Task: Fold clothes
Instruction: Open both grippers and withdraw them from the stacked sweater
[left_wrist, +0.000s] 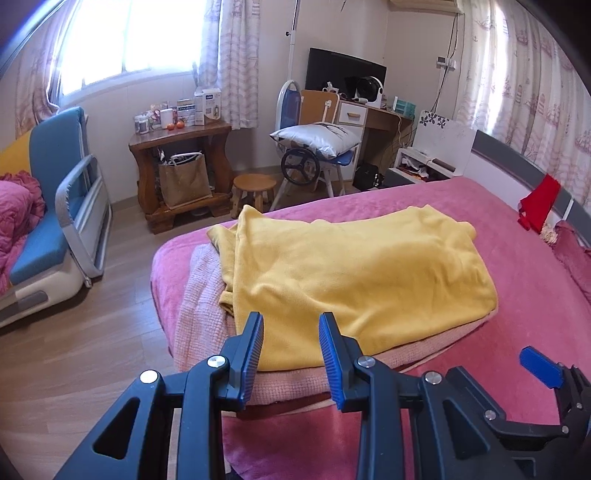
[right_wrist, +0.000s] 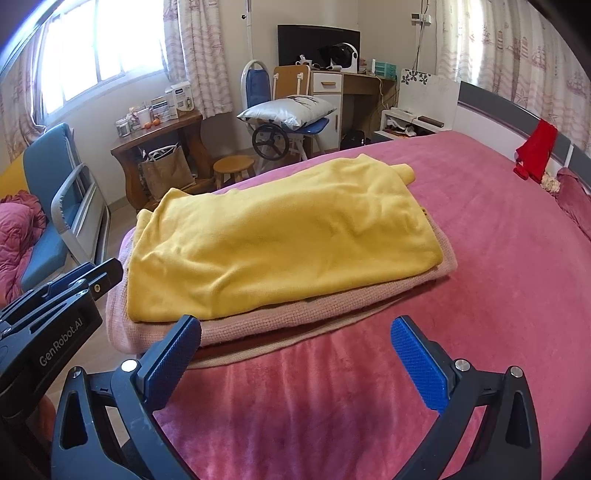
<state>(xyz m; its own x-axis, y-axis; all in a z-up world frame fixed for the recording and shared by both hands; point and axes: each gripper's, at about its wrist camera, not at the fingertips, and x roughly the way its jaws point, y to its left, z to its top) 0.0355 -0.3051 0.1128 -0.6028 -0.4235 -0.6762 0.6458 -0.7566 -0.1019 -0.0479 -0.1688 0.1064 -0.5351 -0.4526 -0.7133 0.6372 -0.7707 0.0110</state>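
Blue-padded left gripper (left_wrist: 291, 334) fingers (left_wrist: 255, 343) tilt down, empty.

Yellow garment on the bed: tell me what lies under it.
Under the yellow garment lies a folded pink knit, above a darker layer, on the pink bedspread. Anything deeper is covered.

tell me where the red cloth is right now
The red cloth hangs over the grey headboard at the bed's far right in both wrist views, well beyond the folded yellow garment.
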